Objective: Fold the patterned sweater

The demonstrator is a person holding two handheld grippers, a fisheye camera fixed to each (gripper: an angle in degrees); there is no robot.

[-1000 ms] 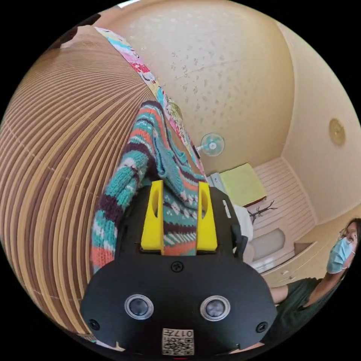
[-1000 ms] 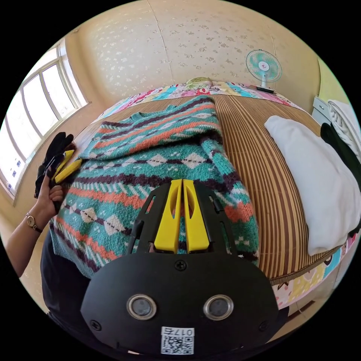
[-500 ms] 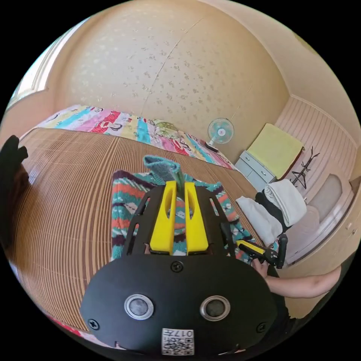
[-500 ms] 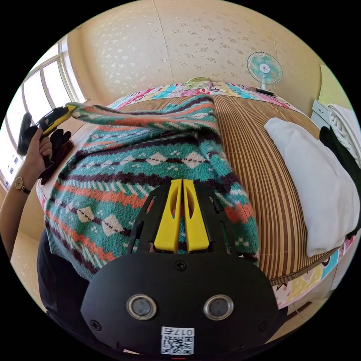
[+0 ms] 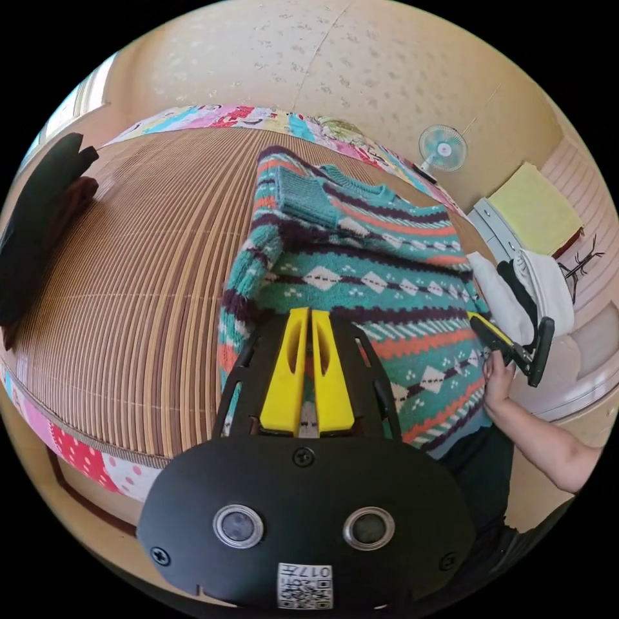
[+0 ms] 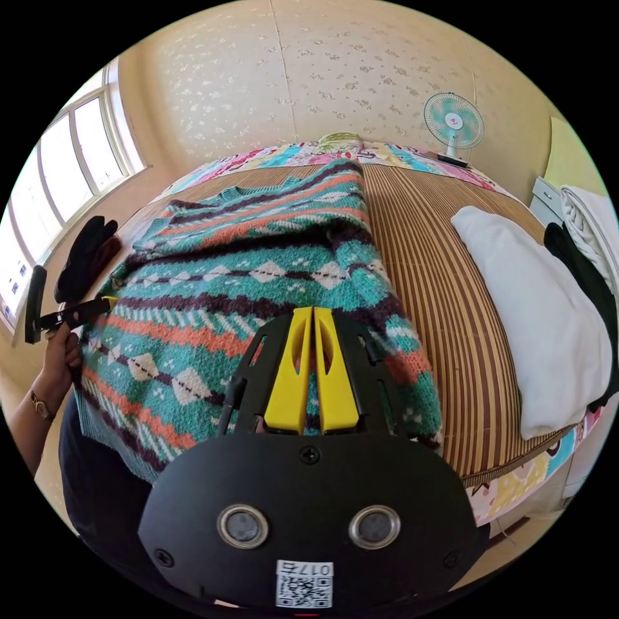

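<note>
Teal-and-orange patterned sweater (image 5: 380,290) lies flat on the bed's bamboo mat (image 5: 129,271), long axis running away from me, hem hanging off the near edge. In the left gripper view, left gripper (image 5: 308,374) sits over the left side seam, jaws nearly together; I can't tell if any knit is pinched. Bare mat is open to the left. In the right gripper view, right gripper (image 6: 313,371) sits over the right side, jaws nearly touching, grip likewise unclear. White folded garment (image 6: 535,322) lies well apart on the right, limiting room there. My guess: fold crosswise next.
</note>
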